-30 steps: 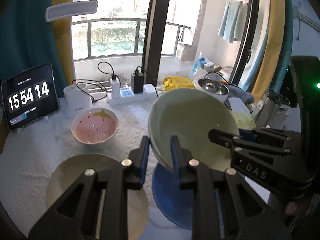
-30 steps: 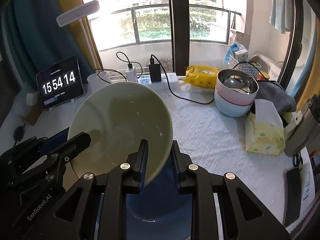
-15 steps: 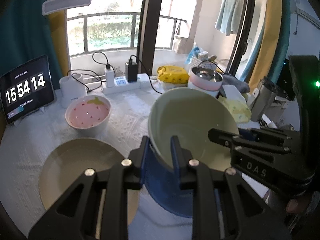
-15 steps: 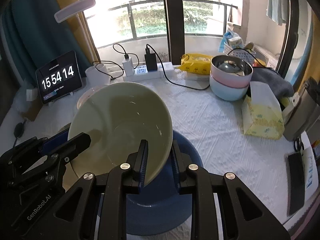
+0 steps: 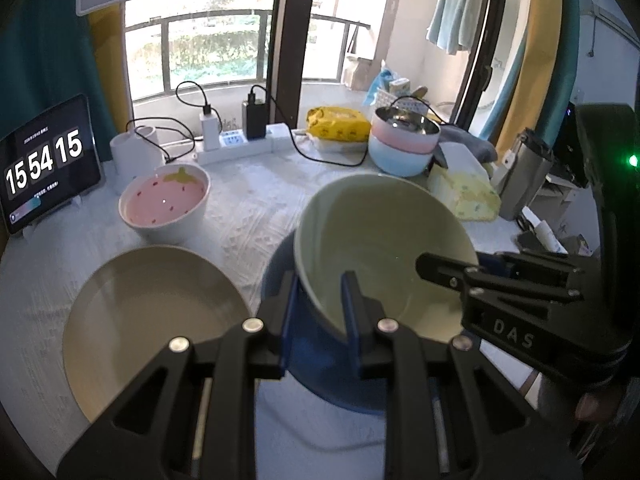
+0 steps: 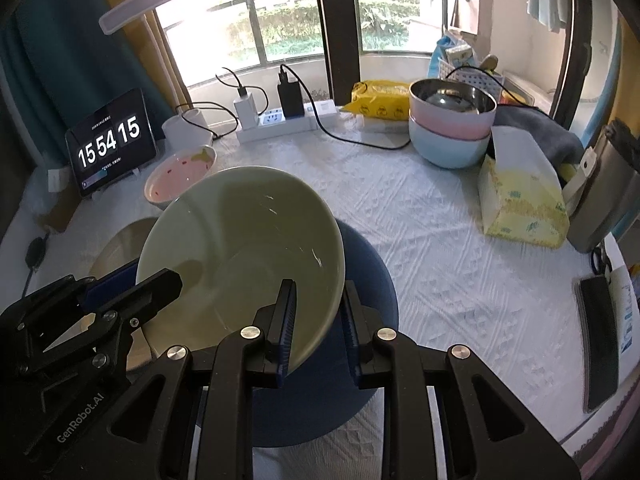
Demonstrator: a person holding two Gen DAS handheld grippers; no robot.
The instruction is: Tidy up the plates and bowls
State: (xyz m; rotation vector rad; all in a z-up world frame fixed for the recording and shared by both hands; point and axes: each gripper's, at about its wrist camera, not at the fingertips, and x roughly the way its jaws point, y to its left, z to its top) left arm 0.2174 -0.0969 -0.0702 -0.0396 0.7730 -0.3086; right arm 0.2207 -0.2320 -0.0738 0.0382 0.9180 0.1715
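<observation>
Left wrist view: left tongs (image 5: pixel 318 312) clamped on the near-left rim of the pale green bowl (image 5: pixel 380 248), one finger inside the wall, one outside. Bowl tilted, held above the blue plate (image 5: pixel 316 376) on the table (image 5: pixel 248 208). Right tongs (image 5: pixel 444 270) enter from the right and grip the opposite rim. Beige plate (image 5: pixel 148 320) lies just left of the blue plate. Strawberry bowl (image 5: pixel 164 204) sits behind the beige plate, apart from it. Stacked pink and light blue bowls (image 5: pixel 402 148) at the far right, a steel bowl nested on top.

Right wrist view: right tongs (image 6: pixel 318 318) clamped on the green bowl's (image 6: pixel 240 248) near-right rim. Left tongs (image 6: pixel 160 284) hold the rim on the left side. Blue plate (image 6: pixel 372 280) shows beneath and to the right of the bowl. Whether bowl and plate touch: cannot tell. Clock tablet (image 6: pixel 110 144) stands at the far left, tissue pack (image 6: pixel 520 204) at the right.
</observation>
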